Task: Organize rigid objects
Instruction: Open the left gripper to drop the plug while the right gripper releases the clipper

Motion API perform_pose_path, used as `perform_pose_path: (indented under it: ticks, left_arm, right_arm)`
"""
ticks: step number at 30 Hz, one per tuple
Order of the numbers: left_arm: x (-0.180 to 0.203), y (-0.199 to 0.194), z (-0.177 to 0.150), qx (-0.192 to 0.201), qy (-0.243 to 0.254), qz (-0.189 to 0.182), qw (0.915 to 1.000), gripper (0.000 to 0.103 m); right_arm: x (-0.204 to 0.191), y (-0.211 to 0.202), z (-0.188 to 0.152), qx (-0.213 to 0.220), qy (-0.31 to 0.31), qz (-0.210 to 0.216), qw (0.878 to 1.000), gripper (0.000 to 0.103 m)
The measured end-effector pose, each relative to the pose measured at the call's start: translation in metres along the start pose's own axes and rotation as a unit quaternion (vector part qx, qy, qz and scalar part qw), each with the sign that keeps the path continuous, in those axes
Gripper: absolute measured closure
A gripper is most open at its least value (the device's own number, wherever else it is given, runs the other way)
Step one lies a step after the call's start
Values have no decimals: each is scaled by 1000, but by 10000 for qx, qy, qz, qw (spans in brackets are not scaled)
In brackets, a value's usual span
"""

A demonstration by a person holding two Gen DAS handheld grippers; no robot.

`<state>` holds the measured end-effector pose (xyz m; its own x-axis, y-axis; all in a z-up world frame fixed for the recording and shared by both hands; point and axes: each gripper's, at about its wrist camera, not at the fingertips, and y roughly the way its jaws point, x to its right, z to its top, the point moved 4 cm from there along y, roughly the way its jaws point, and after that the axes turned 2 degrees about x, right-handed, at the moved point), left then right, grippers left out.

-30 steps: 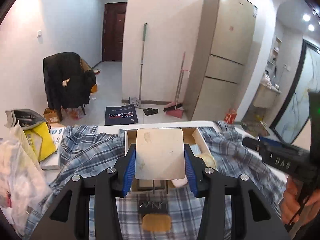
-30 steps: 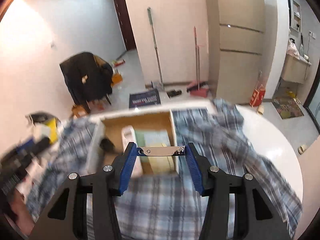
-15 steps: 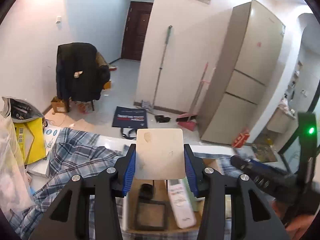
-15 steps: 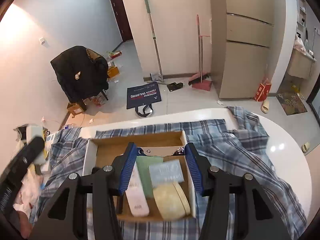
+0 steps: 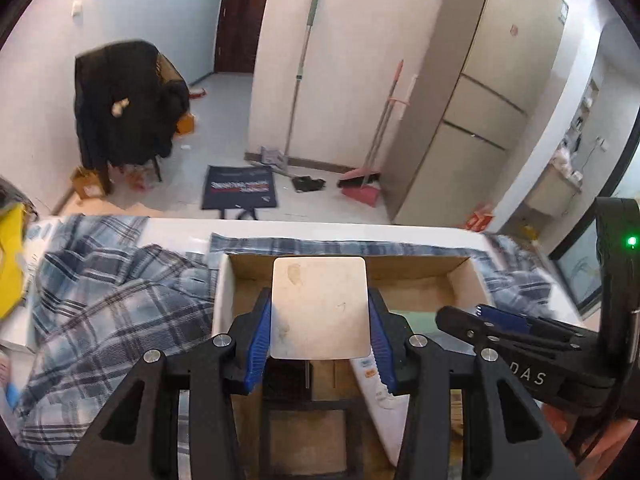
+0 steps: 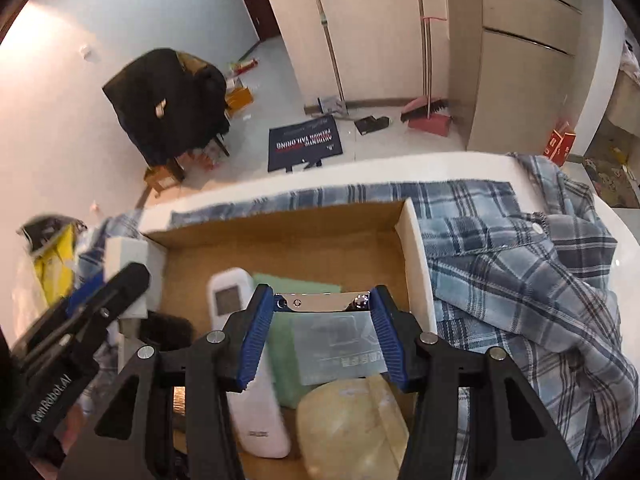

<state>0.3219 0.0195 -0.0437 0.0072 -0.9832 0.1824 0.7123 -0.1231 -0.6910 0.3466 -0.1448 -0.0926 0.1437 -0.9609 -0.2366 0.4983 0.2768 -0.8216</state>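
Observation:
My left gripper is shut on a pale square plate with rounded corners, held upright over the cardboard box. Beneath it in the box lie a black frame and a white remote. My right gripper is shut on a shiny metal bar above the same box. Below that bar sit the white remote, a green pad, a translucent case and a pale yellow round object. Each gripper shows at the edge of the other's view, the right gripper and the left gripper.
A blue plaid shirt is spread under and around the box on the white table. A yellow bag lies at the table's left end. Beyond, on the floor, stand a coat-draped chair, brooms and a fridge.
Both grippers have come down and forward over the box, which now looks larger and closer. The plate and the metal bar stay clamped as before.

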Motion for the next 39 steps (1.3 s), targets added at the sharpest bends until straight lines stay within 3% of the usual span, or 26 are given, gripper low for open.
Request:
perform_pose_path:
  ticks: [3, 7, 10, 16, 24, 30, 31, 33, 35, 39]
  left_arm:
    - [1, 3, -2, 24, 226, 189, 9996, 56]
    - [-8, 15, -5, -207, 26, 84, 9997, 56]
    - [-17, 21, -6, -304, -93, 204, 9993, 56]
    - [-14, 20, -6, -366, -78, 2, 9993, 56]
    - [-6, 9, -1, -171, -3, -244, 9996, 56]
    - [-4, -7, 6, 213, 119, -260, 9994, 55]
    - [-3, -13, 8, 357, 169, -292, 9988, 51]
    - [-3, -29, 13, 823, 239, -319, 9958, 28]
    - [-4, -43, 18, 1215, 293, -229, 9919, 26]
    - [-4, -62, 24, 1558, 316, -262, 9869, 21]
  right_arm:
    - [4, 6, -2, -51, 93, 119, 9999, 54]
    - [4, 6, 0, 54, -91, -139, 9998, 54]
    - [7, 5, 1, 56, -48, -128, 9999, 54]
    - [7, 5, 1, 109, -96, -131, 9998, 54]
    - [7, 3, 2, 210, -81, -269, 9994, 54]
    - [1, 2, 3, 329, -124, -92, 9993, 54]
    - [-1, 2, 2, 391, -195, -121, 9990, 54]
    - [-6, 4, 1, 521, -369, -245, 9977, 54]
    - [-9, 6, 0, 539, -450, -210, 9973, 54]
    - [-14, 8, 0, 513, -501, -77, 9974, 53]
